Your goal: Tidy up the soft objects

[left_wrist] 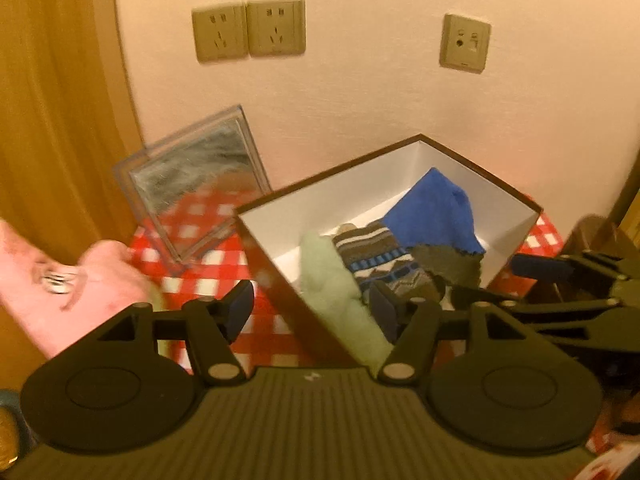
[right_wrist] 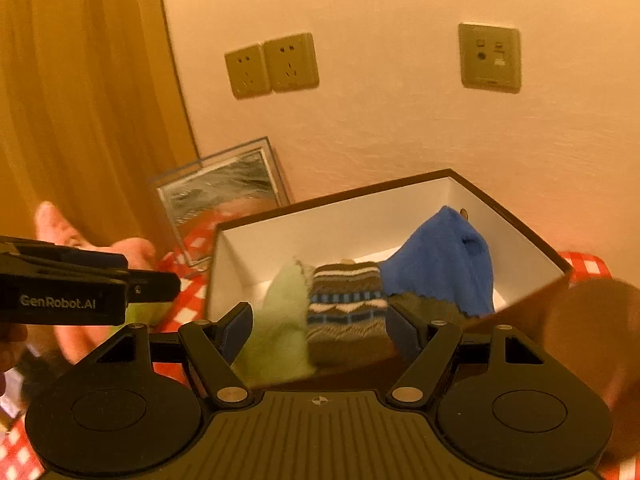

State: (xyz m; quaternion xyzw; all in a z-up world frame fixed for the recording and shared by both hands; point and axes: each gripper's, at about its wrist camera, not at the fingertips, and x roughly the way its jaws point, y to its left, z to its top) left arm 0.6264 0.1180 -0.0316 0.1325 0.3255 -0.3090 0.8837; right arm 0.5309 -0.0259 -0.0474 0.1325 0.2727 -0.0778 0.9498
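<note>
A brown box with white inside (left_wrist: 404, 168) (right_wrist: 332, 212) stands on the red checked cloth. In it lie a pale green fluffy piece (left_wrist: 336, 280) (right_wrist: 286, 304), a brown and blue patterned knit (left_wrist: 380, 256) (right_wrist: 344, 300), a blue cloth (left_wrist: 436, 208) (right_wrist: 444, 256) and a dark olive cloth (left_wrist: 448, 264). My left gripper (left_wrist: 312, 304) is open and straddles the box's near left wall, empty. My right gripper (right_wrist: 320, 328) is open at the box's near edge, empty; it also shows in the left wrist view (left_wrist: 560, 276). A pink soft item (left_wrist: 60, 280) (right_wrist: 120, 252) lies left of the box.
A clear plastic lid or frame (left_wrist: 192, 184) (right_wrist: 224, 192) leans against the wall left of the box. Wall sockets (left_wrist: 248, 30) sit above. An orange curtain (left_wrist: 52, 100) hangs at the left. A brown rounded object (right_wrist: 592, 320) is at the right.
</note>
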